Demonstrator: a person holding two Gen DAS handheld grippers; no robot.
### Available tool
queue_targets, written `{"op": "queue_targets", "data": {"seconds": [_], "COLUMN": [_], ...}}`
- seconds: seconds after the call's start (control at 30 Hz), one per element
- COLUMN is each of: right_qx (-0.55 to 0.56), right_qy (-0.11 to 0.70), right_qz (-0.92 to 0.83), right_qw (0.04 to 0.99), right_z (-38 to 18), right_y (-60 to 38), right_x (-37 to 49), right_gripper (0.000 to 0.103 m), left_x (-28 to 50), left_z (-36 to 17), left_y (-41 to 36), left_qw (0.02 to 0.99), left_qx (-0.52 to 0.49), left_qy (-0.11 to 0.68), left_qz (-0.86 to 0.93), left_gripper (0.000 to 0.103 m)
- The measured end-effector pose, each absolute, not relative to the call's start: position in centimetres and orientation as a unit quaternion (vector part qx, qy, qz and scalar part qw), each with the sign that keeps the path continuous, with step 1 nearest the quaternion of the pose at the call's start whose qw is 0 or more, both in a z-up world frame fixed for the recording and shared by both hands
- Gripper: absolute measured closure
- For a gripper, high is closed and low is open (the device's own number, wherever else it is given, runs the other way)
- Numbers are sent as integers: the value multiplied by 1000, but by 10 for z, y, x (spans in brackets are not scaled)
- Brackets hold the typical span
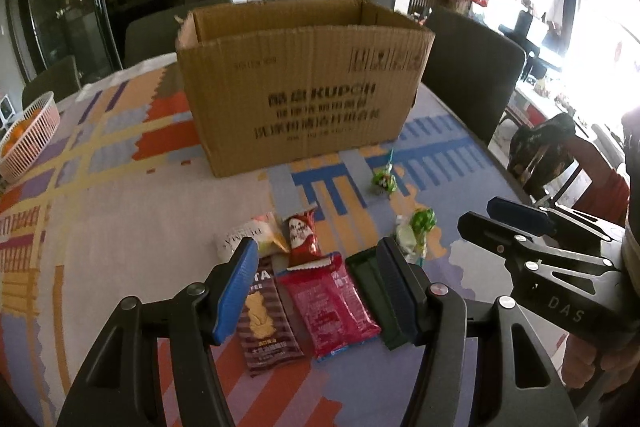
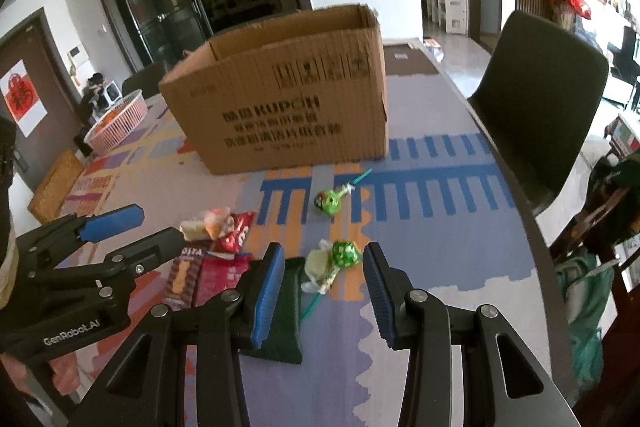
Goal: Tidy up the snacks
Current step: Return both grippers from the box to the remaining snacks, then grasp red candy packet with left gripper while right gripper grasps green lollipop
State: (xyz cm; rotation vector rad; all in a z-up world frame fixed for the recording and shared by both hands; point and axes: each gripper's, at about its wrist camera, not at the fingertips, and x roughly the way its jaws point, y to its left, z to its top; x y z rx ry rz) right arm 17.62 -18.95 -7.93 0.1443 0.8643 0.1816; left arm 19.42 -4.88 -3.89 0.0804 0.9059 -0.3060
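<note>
Snacks before box — on table.

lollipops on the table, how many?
2. One lollipop lies alone, nearer the box; the other lollipop lies just ahead of the right gripper, beside a pale wrapper. More may be hidden under the snacks.

Daylight glares from right; fisheye edges bend.
</note>
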Motion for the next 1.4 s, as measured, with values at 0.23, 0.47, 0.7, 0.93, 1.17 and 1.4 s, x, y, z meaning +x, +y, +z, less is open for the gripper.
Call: {"op": "queue_targets", "data": {"seconds": [0.23,0.47,0.7,0.93,1.17,1.4], "right_qx": [77,85,88,88,92,92], "right_qy": [444,463,470,478,488,489], "right_qz": [83,78,77,79,80,85], "right_qw": [889,879,875,870,864,863], "right_z": [-100,-116,-125,-133,-141,-144], "right_y": [-191,-193,-194,-194,-194,-191], "right_x": [187,199,210,218,223,229], "right_gripper": [61,61,61,67,72,76], "left_x": [208,222,237,246,253,258], "left_z": [-61,-72,-83,-97,-107,-112], "left_y": [-50,-52,-54,-56,-57,-57], "left_qw": [874,871,868,861,856,850], "left_qx": [41,45,46,44,37,24], "left_qy": [458,464,468,483,493,502], "left_qz": [-155,-158,-158,-156,-153,-156], "left_gripper": [50,58,67,71,73,79]}}
